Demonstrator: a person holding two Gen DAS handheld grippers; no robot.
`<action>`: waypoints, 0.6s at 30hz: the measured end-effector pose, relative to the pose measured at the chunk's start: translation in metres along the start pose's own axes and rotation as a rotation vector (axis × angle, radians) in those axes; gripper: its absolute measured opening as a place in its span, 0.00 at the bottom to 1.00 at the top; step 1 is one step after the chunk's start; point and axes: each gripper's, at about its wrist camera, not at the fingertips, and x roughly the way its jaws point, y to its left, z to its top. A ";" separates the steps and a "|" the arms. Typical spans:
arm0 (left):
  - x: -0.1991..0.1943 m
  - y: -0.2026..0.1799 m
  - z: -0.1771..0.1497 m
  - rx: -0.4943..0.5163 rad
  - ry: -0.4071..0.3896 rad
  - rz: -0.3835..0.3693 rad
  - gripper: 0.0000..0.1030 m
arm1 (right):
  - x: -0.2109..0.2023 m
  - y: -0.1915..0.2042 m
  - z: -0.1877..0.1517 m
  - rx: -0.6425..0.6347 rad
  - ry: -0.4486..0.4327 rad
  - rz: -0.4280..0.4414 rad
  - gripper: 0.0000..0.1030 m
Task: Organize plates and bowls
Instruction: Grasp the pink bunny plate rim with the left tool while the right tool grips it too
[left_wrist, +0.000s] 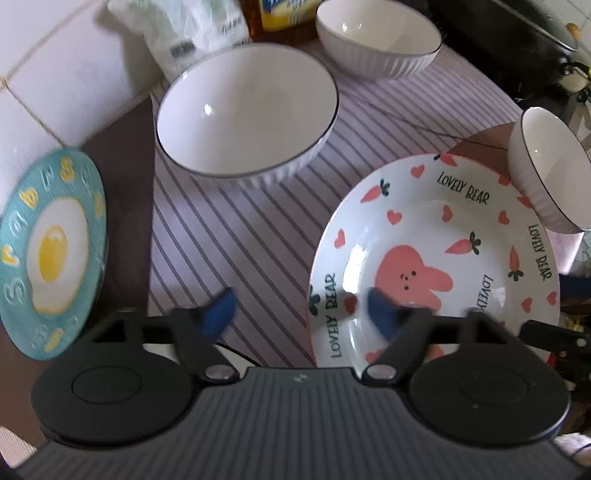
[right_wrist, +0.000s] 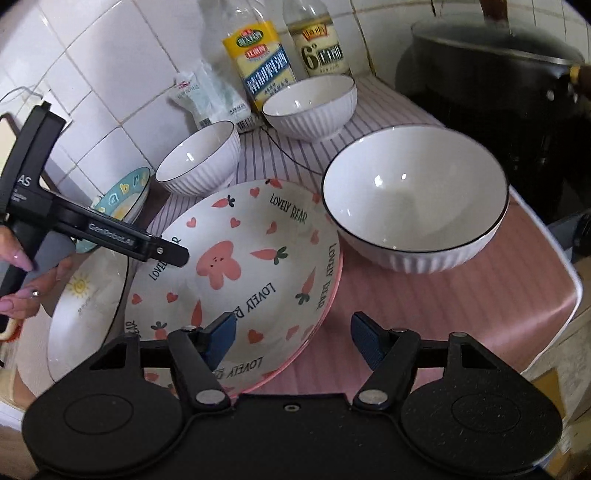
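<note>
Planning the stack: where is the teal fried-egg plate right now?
In the left wrist view, the teal fried-egg plate sits far left by the white tiled wall, left of the large white ribbed bowl.

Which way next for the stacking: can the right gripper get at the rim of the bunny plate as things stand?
Probably yes. The right gripper is open, and the near rim of the bunny plate already lies between its fingers, nothing on it there. The left gripper hangs over the far-left edge only.

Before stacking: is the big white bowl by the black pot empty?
Empty. The big bowl shows a bare glossy white inside down to the bottom in the right wrist view.
</note>
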 end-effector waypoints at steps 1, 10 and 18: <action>0.000 0.000 0.001 -0.010 0.006 -0.022 0.52 | 0.002 0.000 0.000 0.016 0.002 0.011 0.53; 0.002 -0.005 0.000 -0.040 0.006 -0.086 0.28 | 0.009 -0.005 -0.003 0.156 0.020 -0.028 0.21; 0.001 -0.003 -0.001 -0.043 0.040 -0.064 0.26 | 0.009 -0.011 0.005 0.184 0.064 0.000 0.19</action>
